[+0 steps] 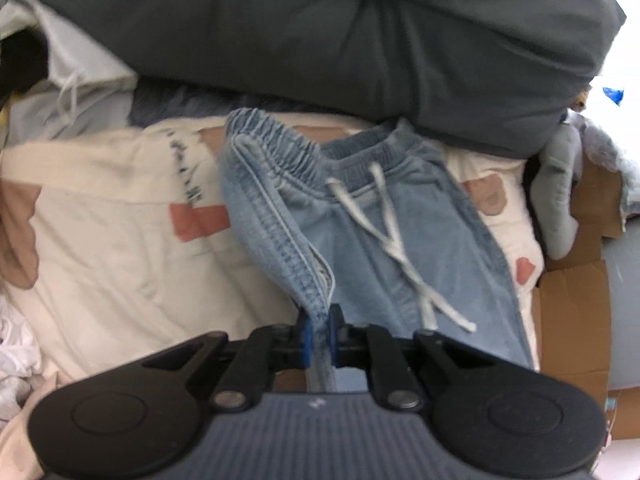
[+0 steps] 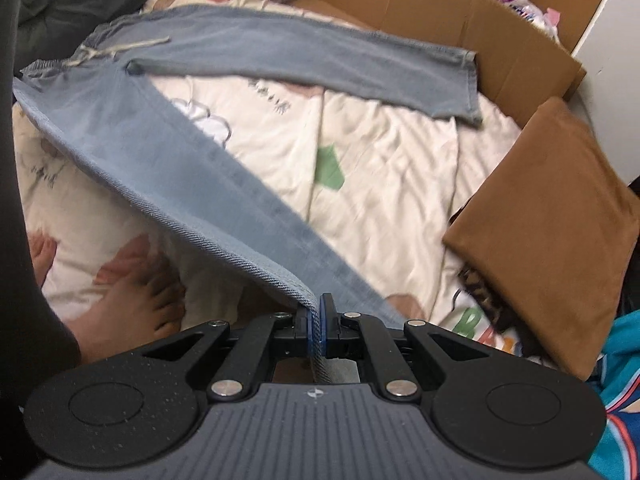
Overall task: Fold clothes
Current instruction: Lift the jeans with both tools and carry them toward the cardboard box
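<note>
Light blue denim trousers (image 1: 360,216) with an elastic waistband and a white drawstring (image 1: 392,240) lie on a cream patterned quilt (image 1: 100,240). My left gripper (image 1: 319,320) is shut on the side seam near the waistband, and the cloth rises up to its blue pads. In the right wrist view the same trousers (image 2: 168,168) stretch from the waist at far left. My right gripper (image 2: 316,320) is shut on the hem of the near leg, which is lifted taut off the quilt (image 2: 380,184). The other leg (image 2: 320,56) lies flat across the back.
A dark grey duvet (image 1: 320,28) is piled behind the waistband. Cardboard sheets (image 2: 420,8) edge the quilt at the back right. A folded brown cloth (image 2: 552,232) lies at right, teal fabric (image 2: 620,380) beside it. A person's bare foot (image 2: 132,304) stands at the lower left.
</note>
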Available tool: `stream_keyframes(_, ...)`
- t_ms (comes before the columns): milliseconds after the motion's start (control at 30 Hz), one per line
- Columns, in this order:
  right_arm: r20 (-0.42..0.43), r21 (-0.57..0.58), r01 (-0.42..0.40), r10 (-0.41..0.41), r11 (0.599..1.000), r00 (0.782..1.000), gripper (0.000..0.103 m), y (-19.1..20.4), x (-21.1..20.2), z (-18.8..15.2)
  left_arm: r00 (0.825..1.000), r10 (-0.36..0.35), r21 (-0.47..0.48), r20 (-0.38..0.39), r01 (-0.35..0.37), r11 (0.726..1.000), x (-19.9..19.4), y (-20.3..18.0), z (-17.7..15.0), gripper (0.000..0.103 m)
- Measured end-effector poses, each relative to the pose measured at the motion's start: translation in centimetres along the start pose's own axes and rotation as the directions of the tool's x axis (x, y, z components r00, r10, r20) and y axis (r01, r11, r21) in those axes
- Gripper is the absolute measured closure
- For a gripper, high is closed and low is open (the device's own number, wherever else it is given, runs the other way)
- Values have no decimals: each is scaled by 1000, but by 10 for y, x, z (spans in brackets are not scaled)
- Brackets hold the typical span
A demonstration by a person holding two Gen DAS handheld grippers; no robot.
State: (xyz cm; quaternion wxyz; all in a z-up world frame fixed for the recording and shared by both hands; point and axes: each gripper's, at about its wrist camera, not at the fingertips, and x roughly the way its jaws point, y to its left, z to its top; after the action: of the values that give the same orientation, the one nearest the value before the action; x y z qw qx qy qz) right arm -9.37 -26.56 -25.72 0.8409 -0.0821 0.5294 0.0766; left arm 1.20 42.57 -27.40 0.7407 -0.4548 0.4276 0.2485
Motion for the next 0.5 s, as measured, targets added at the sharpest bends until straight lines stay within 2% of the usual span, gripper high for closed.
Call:
stream_keyframes(100, 24, 28, 2, -3, 1000, 1000, 102, -9, -7, 10, 1000, -15, 20, 12, 15, 1000, -9, -20, 4, 95)
stream_keyframes(300, 84, 91, -30, 22, 995, 996, 102, -36, -20, 37, 1000, 11, 31, 28, -12, 999, -17, -59, 10, 96)
stream_keyframes(500, 113, 56, -48, 41, 997, 993, 102, -59, -19, 61, 998, 26, 50, 57, -29, 998, -19, -96, 14, 96)
